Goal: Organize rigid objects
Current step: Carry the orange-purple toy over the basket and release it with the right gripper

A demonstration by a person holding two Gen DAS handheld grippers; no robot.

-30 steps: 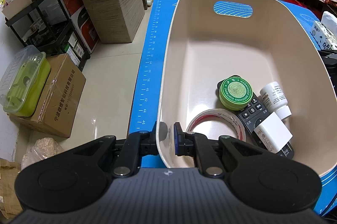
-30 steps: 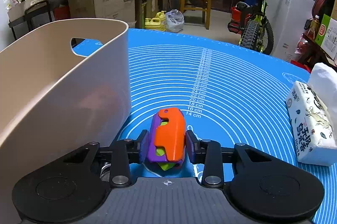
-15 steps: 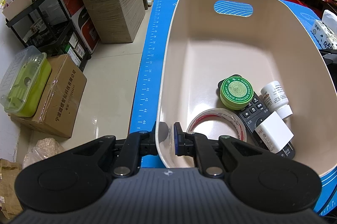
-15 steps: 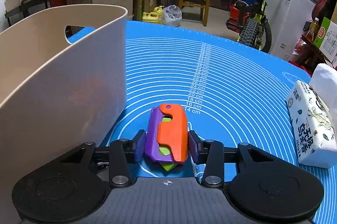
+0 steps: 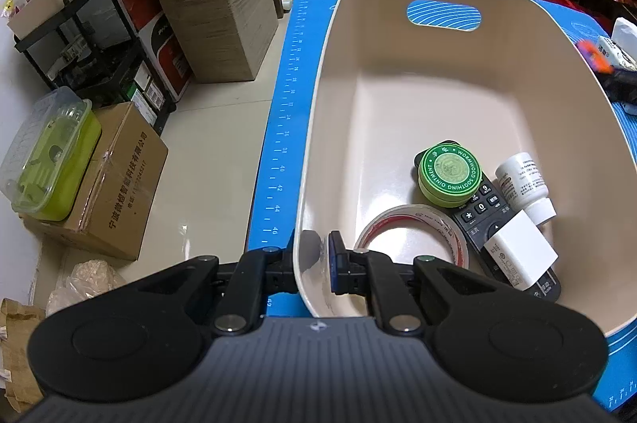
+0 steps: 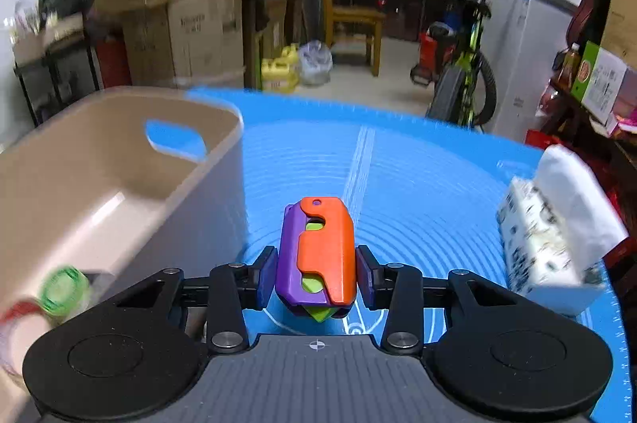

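My left gripper [image 5: 312, 265] is shut on the near-left rim of a beige tub [image 5: 314, 152], one finger outside the wall and one inside. In the tub lie a green tin [image 5: 450, 173], a black remote [image 5: 483, 212], a white bottle [image 5: 523, 182], a white charger block [image 5: 519, 253] and a tape roll [image 5: 410, 230]. My right gripper [image 6: 317, 273] is shut on an orange and purple toy [image 6: 318, 253], lifted above the blue mat [image 6: 398, 176], just right of the tub [image 6: 119, 192]. The toy [image 5: 593, 54] also shows blurred past the tub's right rim in the left wrist view.
A tissue pack [image 6: 553, 232] lies on the mat at the right. Cardboard boxes [image 5: 215, 4] and a black rack [image 5: 91, 52] stand on the floor left of the table. A bicycle [image 6: 462, 64] and a chair [image 6: 350, 20] stand beyond the table's far edge.
My right gripper has risen with the toy off the mat, high enough to look over the tub's rim. The left gripper and tub have stayed put.
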